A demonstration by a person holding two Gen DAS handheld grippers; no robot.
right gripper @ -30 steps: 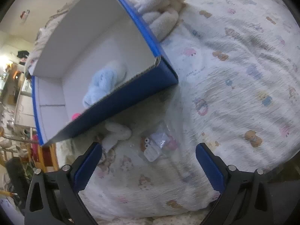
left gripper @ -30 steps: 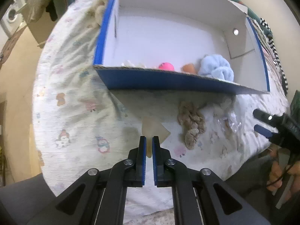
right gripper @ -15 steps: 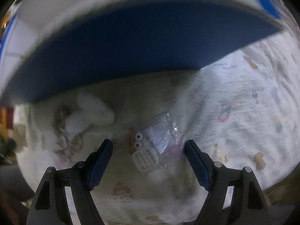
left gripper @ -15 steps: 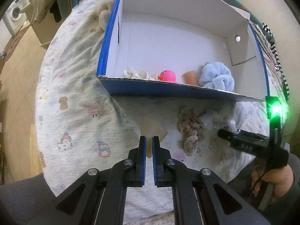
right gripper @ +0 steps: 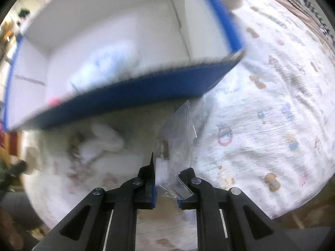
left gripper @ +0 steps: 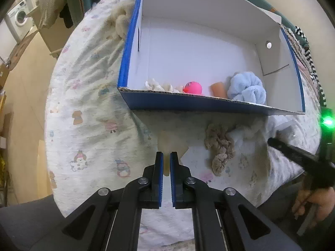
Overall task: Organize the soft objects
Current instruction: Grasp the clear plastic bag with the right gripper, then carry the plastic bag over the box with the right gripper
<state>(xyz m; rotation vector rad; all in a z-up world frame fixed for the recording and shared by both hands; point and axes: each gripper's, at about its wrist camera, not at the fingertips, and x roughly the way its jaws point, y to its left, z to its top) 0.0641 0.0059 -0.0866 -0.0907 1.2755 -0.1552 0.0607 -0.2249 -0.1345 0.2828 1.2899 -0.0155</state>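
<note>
A blue box (left gripper: pixel 209 104) with a white inside stands on the patterned bed sheet; it also shows in the right wrist view (right gripper: pixel 125 92). It holds a light blue cloth (left gripper: pixel 247 87), a pink toy (left gripper: pixel 192 87), an orange piece (left gripper: pixel 218 89) and a cream cloth (left gripper: pixel 159 86). In front of the box lie a beige scrunchie (left gripper: pixel 219 148) and a white soft item (left gripper: pixel 245 131). My left gripper (left gripper: pixel 166 163) is shut and empty, above the sheet. My right gripper (right gripper: pixel 166 179) is shut on a clear plastic bag (right gripper: pixel 180 133) with a small toy inside, held just off the sheet.
The bed edge (left gripper: pixel 52 146) drops to a tan floor on the left. A cream towel (left gripper: pixel 121 23) lies beside the box's far left wall. A washing machine (left gripper: pixel 19 18) stands at the far left. Striped fabric (left gripper: pixel 309 52) lies right of the box.
My right gripper closed from wide open onto the clear plastic bag and lifted it off the sheet. The left gripper stayed shut and drew slightly closer to the box.
</note>
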